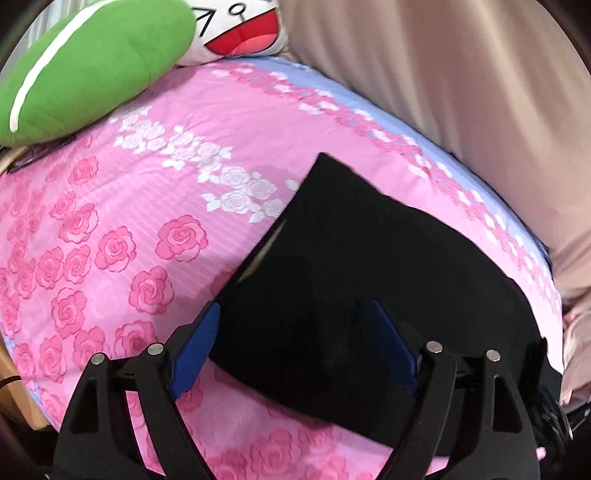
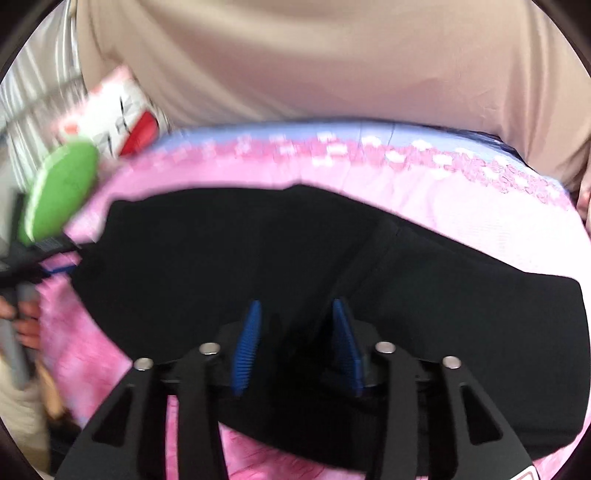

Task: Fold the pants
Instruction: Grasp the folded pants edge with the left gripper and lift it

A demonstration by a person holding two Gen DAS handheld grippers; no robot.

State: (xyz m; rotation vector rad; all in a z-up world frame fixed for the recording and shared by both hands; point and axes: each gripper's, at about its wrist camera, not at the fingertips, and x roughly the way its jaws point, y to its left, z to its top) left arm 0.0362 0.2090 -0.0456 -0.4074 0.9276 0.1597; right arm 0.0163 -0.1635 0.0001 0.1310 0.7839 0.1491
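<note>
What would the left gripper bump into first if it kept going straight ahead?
Most likely the black pants on the pink bedspread; the left gripper is open and aimed down at them. Depth is hard to judge.

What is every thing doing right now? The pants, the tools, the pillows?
Black pants: folded, lying flat on the pink rose bedsheet.
Left tool: open, blue pads on either side of the pants' edge, not pinching.
Right tool: open, over the pants, not pinching.
Green cushion: lying at the bed's far end.
Cartoon-face pillow: propped behind the green cushion.
</note>
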